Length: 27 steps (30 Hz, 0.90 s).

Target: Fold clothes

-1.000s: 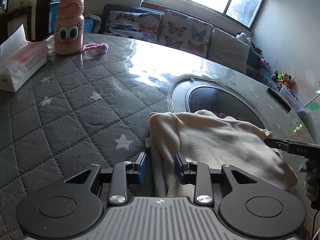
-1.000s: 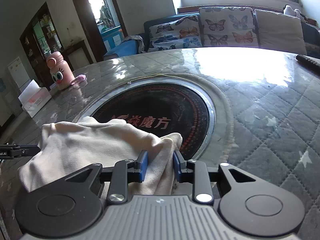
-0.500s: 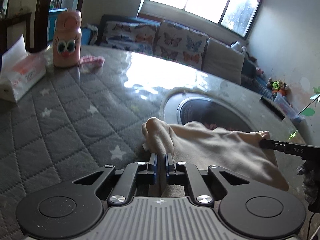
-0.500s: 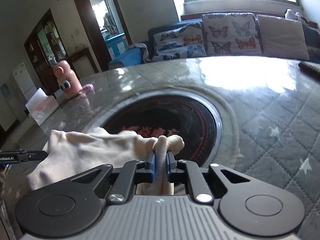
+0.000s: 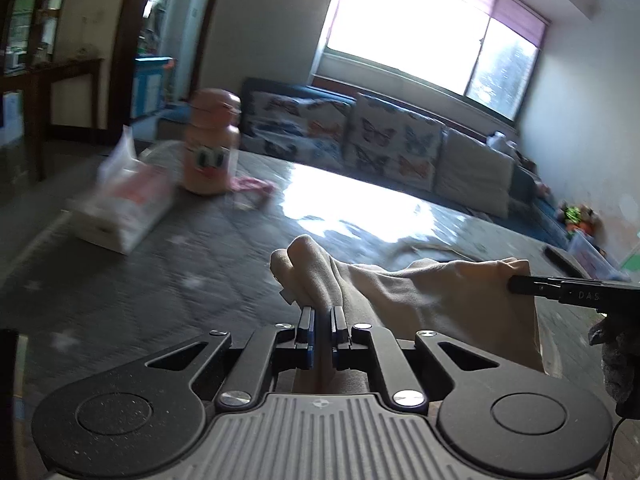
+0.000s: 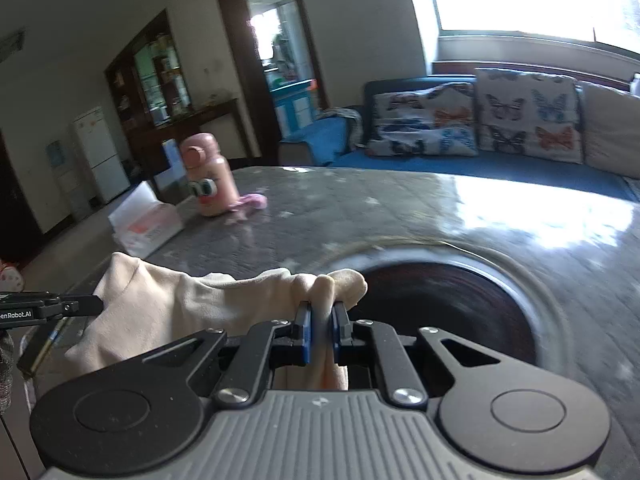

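A cream garment (image 5: 432,300) hangs stretched between my two grippers above the table. My left gripper (image 5: 321,322) is shut on its left corner, which bunches up past the fingertips. My right gripper (image 6: 322,318) is shut on the other corner of the cream garment (image 6: 180,304). In the left wrist view the right gripper's tip (image 5: 532,283) pinches the cloth at the right. In the right wrist view the left gripper's tip (image 6: 76,306) shows at the left edge of the cloth.
The round table has a grey quilted star cover (image 6: 360,208) and a dark round hotplate (image 6: 452,300) in its middle. A pink bottle (image 5: 210,148), a tissue box (image 5: 128,208) and a pink scrap (image 5: 252,184) stand at the far left. A sofa with butterfly cushions (image 5: 360,136) lies behind.
Both grippers closed on the garment's corners and then lifted it off the table. The views have tilted upward and the cloth now hangs taut between the grippers.
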Each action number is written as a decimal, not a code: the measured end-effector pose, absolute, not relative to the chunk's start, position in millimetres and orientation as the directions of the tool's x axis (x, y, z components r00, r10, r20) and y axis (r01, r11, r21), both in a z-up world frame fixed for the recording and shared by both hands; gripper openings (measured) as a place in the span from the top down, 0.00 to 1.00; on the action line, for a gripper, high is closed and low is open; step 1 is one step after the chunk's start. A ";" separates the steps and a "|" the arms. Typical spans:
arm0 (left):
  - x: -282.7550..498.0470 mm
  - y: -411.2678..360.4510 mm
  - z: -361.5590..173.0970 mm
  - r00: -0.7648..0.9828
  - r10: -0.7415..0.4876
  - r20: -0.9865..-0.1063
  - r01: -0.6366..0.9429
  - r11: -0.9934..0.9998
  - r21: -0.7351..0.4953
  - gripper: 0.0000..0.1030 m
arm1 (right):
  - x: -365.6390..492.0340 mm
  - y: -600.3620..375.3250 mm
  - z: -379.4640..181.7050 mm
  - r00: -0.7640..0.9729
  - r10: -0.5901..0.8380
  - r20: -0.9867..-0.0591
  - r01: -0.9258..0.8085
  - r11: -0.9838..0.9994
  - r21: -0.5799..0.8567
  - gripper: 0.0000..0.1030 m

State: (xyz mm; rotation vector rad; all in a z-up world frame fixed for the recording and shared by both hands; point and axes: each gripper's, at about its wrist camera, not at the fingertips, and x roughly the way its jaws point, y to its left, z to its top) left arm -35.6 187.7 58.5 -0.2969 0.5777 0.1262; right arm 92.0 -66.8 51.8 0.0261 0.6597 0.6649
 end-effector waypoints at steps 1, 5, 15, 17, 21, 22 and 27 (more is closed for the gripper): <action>-37.6 194.5 59.9 0.830 0.051 -0.555 -0.215 0.948 -0.235 0.92 | 94.5 -58.5 52.8 0.586 0.587 -0.558 -0.574 0.787 0.226 0.91; -45.0 220.9 64.1 0.824 0.112 -0.555 -0.274 0.936 -0.219 0.92 | 104.4 -17.3 56.3 0.555 0.625 -0.549 -0.623 0.749 0.223 0.91; -54.5 257.3 56.7 0.795 0.187 -0.578 -0.368 0.905 -0.213 0.92 | 123.8 45.1 45.4 0.502 0.662 -0.557 -0.673 0.703 0.230 0.91; -54.7 261.3 53.4 0.786 0.195 -0.586 -0.381 0.899 -0.213 0.92 | 128.2 53.2 40.4 0.495 0.661 -0.564 -0.672 0.702 0.234 0.91; -55.0 269.3 46.7 0.770 0.210 -0.603 -0.408 0.888 -0.212 0.92 | 134.4 63.5 33.1 0.487 0.666 -0.565 -0.678 0.696 0.236 0.91; -54.5 270.9 44.9 0.765 0.213 -0.608 -0.413 0.886 -0.209 0.92 | 136.1 65.9 31.3 0.488 0.662 -0.569 -0.678 0.698 0.230 0.91; -51.2 274.9 35.8 0.744 0.211 -0.635 -0.423 0.884 -0.202 0.92 | 146.1 74.2 16.3 0.483 0.632 -0.606 -0.667 0.714 0.213 0.91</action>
